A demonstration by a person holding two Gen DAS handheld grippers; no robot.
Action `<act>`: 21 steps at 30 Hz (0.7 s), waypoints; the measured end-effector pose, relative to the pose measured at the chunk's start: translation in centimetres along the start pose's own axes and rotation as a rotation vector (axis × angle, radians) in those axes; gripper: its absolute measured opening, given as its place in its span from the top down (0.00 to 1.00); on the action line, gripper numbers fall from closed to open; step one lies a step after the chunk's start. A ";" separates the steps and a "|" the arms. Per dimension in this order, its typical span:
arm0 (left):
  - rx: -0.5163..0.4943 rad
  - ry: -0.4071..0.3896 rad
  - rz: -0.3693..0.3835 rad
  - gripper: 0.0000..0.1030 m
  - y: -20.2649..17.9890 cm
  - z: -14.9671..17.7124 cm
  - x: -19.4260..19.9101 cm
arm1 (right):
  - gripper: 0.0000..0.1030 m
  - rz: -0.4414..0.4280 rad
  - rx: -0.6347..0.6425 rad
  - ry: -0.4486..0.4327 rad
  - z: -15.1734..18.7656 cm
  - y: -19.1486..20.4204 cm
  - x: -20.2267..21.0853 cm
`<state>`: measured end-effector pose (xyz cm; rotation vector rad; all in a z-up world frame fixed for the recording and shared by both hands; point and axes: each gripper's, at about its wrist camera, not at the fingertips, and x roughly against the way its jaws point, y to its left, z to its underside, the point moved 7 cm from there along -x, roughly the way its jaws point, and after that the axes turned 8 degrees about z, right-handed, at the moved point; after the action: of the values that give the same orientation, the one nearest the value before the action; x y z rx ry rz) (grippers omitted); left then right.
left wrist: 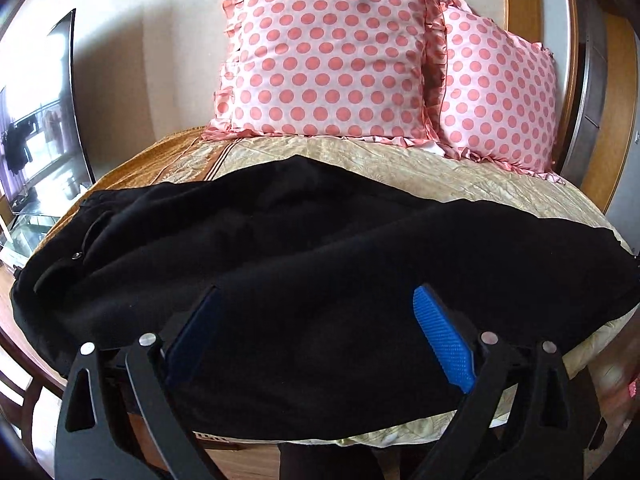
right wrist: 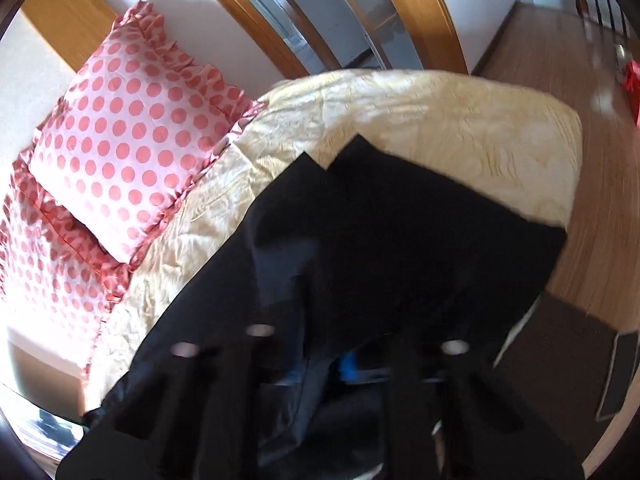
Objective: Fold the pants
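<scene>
Black pants (left wrist: 280,248) lie stretched across the bed, waistband with a button at the left and legs running off to the right. My left gripper (left wrist: 316,296) hovers over their near middle, open wide, its blue pads (left wrist: 444,336) apart with only flat cloth beneath. In the blurred right wrist view the pants' leg ends (right wrist: 400,220) reach out over the bedspread, two hem corners pointing away. My right gripper (right wrist: 332,320) sits in this cloth, jaws together, a sliver of blue pad (right wrist: 348,364) showing; its fingertips are hidden by fabric.
Two pink polka-dot pillows (left wrist: 332,56) lean at the head of the bed. The cream bedspread (right wrist: 440,112) ends at a wooden floor (right wrist: 600,200) to the right. A TV screen (left wrist: 44,120) stands left of the bed. A red item (right wrist: 632,80) lies on the floor.
</scene>
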<state>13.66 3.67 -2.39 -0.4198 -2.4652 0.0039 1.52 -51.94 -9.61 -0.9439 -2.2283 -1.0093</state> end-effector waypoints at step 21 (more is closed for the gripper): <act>0.032 0.062 0.037 0.05 0.3 1.5 -1.6 | 0.97 0.186 0.144 -0.080 1.5 -4.3 1.8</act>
<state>14.07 3.65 -4.53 -0.4451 -2.3935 0.0446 -3.14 -52.17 -11.17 -1.1191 -2.1964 -0.7295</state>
